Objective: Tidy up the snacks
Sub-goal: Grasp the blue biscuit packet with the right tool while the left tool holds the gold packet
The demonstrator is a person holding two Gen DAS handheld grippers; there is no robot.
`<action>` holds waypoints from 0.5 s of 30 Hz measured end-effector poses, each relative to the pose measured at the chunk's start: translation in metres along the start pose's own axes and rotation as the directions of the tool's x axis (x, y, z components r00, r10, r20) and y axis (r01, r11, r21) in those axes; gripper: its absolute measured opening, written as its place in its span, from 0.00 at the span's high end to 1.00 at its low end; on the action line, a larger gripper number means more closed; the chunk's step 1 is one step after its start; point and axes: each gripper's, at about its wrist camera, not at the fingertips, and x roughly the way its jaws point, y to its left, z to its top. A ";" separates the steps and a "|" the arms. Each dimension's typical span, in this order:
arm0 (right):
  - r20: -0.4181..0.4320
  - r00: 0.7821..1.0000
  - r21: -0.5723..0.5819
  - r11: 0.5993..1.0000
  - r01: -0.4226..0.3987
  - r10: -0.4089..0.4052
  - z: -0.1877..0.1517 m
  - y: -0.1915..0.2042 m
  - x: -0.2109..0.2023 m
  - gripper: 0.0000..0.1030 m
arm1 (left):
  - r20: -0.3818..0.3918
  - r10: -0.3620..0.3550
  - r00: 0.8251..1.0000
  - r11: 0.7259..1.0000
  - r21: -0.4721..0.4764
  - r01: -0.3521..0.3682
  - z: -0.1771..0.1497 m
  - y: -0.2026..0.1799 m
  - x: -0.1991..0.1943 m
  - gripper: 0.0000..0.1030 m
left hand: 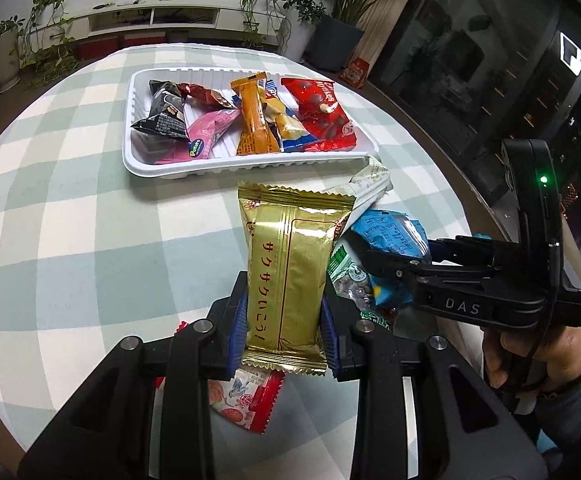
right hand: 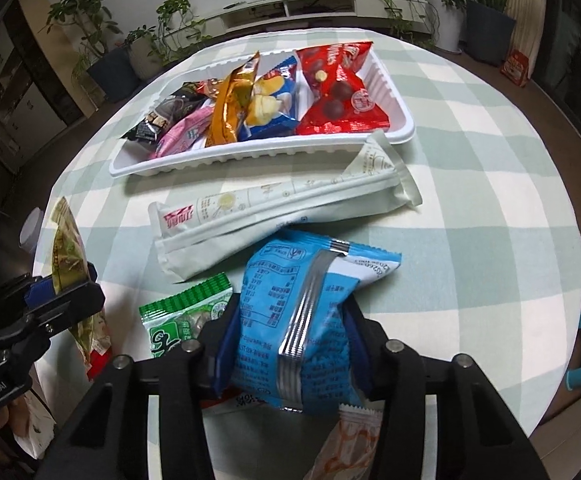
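The left tool (left hand: 284,322) pinches a gold snack packet (left hand: 286,276) between its blue pads, lifted above the checked desk (left hand: 90,240); the right tool (right hand: 286,354) clamps a blue snack bag (right hand: 302,320); a long white packet (right hand: 282,216) lies just beside the white tray (right hand: 250,158), which holds 5 or so wrapped snacks; a green packet (right hand: 178,320) lies near the right tool.

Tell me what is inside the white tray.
The white tray holds a black packet, a pink one, an orange one, a blue one and a red chocolate bag. Anything beneath them is covered.
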 end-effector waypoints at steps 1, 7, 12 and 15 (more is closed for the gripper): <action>0.001 1.000 -0.011 1.000 0.004 -0.004 0.000 0.003 0.000 0.52 | -0.001 0.000 1.000 1.000 -0.001 0.000 0.000 0.000 0.000 0.72; 0.031 0.999 0.017 1.000 -0.021 0.020 -0.001 0.000 -0.008 0.59 | 0.006 -0.002 1.000 1.000 -0.010 0.002 0.000 0.002 0.001 0.72; 0.073 0.995 0.052 0.996 -0.071 0.067 -0.001 -0.003 -0.022 0.60 | 0.011 -0.015 1.000 1.000 -0.015 0.015 0.001 0.003 -0.001 0.72; 0.097 0.989 0.087 0.989 -0.123 0.114 -0.001 -0.005 -0.031 0.60 | 0.015 -0.021 1.000 1.000 -0.020 0.021 0.001 0.004 -0.002 0.72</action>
